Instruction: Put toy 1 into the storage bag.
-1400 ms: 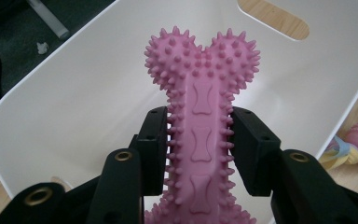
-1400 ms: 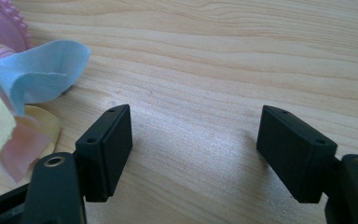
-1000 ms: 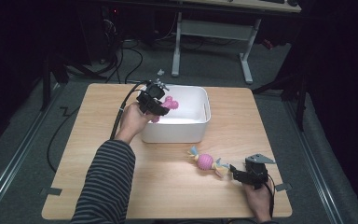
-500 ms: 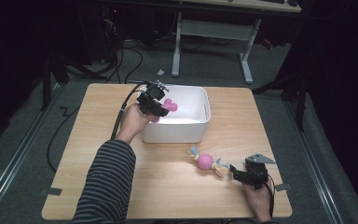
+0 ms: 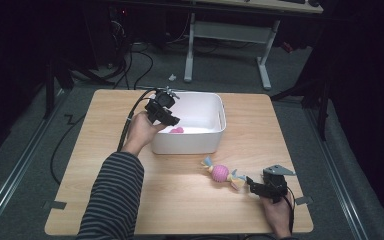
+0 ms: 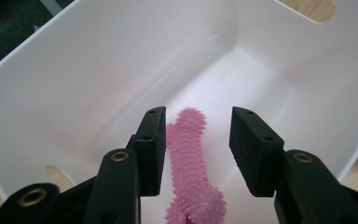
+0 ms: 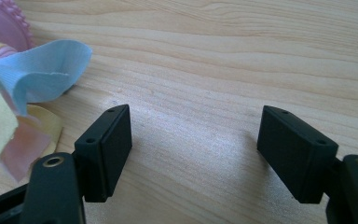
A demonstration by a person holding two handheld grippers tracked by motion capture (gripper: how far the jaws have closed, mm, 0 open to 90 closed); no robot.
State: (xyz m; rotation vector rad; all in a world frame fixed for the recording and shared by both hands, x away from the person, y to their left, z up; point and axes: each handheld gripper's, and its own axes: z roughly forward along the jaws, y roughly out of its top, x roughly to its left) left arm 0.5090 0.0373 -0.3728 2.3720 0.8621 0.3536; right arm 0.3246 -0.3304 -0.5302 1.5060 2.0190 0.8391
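Observation:
A pink spiky chew toy (image 5: 176,130) (image 6: 189,154) lies on the floor of the white bin (image 5: 221,111) (image 6: 74,84). My left gripper (image 5: 172,120) (image 6: 198,135) hangs over the bin's left rim. Its jaws have just been opening, and the toy shows between and below them with a gap on the right side. A pink ball toy with blue and yellow cloth strips (image 5: 221,172) (image 7: 37,70) rests on the table. My right gripper (image 5: 251,184) (image 7: 196,140) sits low just right of it, open, with bare wood between its pads.
The wooden table (image 5: 105,150) has free room at the left and in front of the bin. Its right front corner (image 5: 305,227) is close to my right hand. A desk frame and cables stand on the floor beyond the far edge.
The pink spiky toy, held at the left gripper over the bin before, has dropped to the bin floor. Neither hand has shifted.

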